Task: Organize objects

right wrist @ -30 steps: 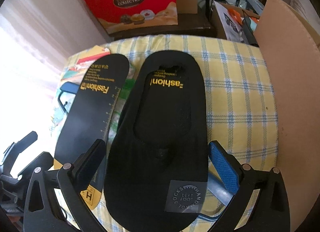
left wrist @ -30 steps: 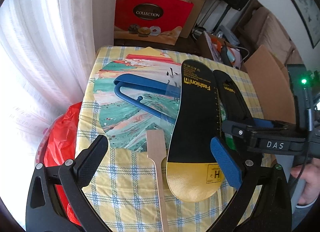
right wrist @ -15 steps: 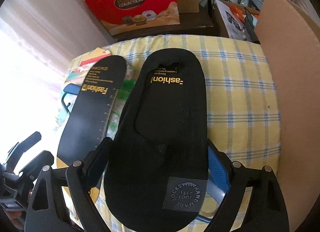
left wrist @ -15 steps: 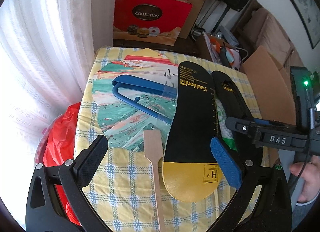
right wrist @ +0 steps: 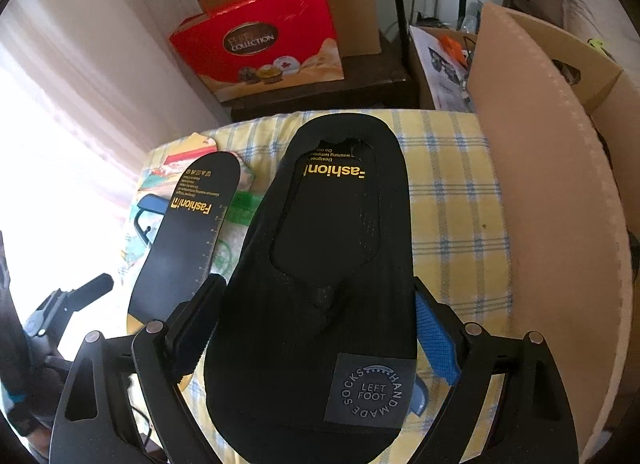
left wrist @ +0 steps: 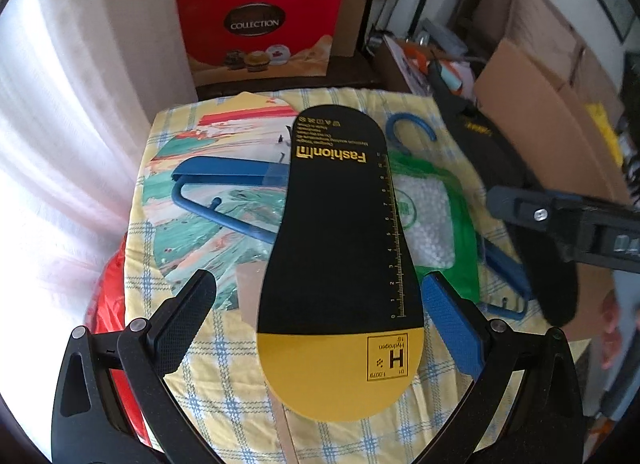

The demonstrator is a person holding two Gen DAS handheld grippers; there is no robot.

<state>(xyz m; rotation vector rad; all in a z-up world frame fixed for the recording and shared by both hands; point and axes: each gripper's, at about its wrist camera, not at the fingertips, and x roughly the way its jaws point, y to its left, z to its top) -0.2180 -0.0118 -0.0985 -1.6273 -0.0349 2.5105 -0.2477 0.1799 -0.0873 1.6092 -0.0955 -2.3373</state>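
Note:
A black insole card [left wrist: 340, 223] with a yellow heel and "Fashion" lettering lies flat on the checked tablecloth [left wrist: 232, 396]. My left gripper [left wrist: 320, 320] straddles its heel end, open, with a clear gap at the black finger. A black sock stretched over a second insole [right wrist: 320, 284], labelled "LEFT FOOT", is gripped by its two long edges in my right gripper [right wrist: 316, 316]. It is raised off the cloth. In the left wrist view the sock [left wrist: 500, 159] shows blurred at the right. The first insole [right wrist: 188, 248] lies left of the sock.
A blue hanger [left wrist: 224, 179], a green bag of white beads [left wrist: 432, 223] and a painted paper fan [left wrist: 224, 135] lie on the cloth. A cardboard sheet [right wrist: 552, 223] stands along the right edge. A red gift bag [left wrist: 260, 23] is behind, a curtain on the left.
My right gripper closed on the sock and lifted it, uncovering the green bag and hanger hook. My left gripper shifted right, so the yellow-heeled insole now sits between its fingers.

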